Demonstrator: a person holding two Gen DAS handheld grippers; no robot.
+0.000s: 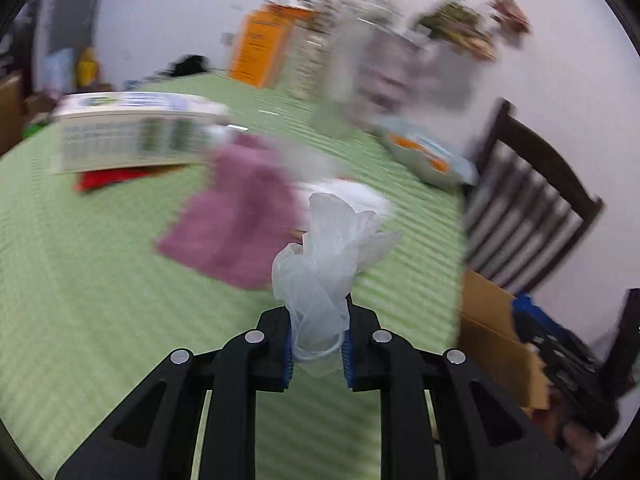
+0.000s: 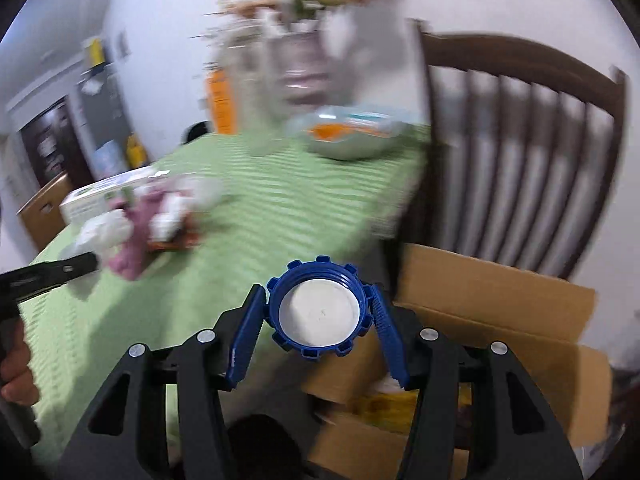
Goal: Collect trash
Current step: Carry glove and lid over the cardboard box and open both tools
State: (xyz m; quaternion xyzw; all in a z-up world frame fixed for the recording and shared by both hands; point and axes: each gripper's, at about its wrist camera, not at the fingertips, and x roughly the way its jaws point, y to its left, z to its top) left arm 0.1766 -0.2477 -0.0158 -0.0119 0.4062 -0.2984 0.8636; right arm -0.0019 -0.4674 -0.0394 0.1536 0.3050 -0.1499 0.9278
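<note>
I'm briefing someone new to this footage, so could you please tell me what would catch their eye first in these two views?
Most striking is the blue ribbed cap with its white inside, gripped in the right tongs just over the open cardboard box by the table's edge. Next is the crumpled clear plastic glove pinched in the left tongs above the green tablecloth, near a purple cloth.

I see a green striped tablecloth (image 1: 100, 280), purple cloth (image 1: 240, 216), translucent white plastic glove (image 1: 324, 264), blue cap (image 2: 320, 312) with white lining, orange box (image 1: 260, 48), brown cardboard box (image 2: 500, 308), dark brown chair (image 2: 520, 120).
</note>
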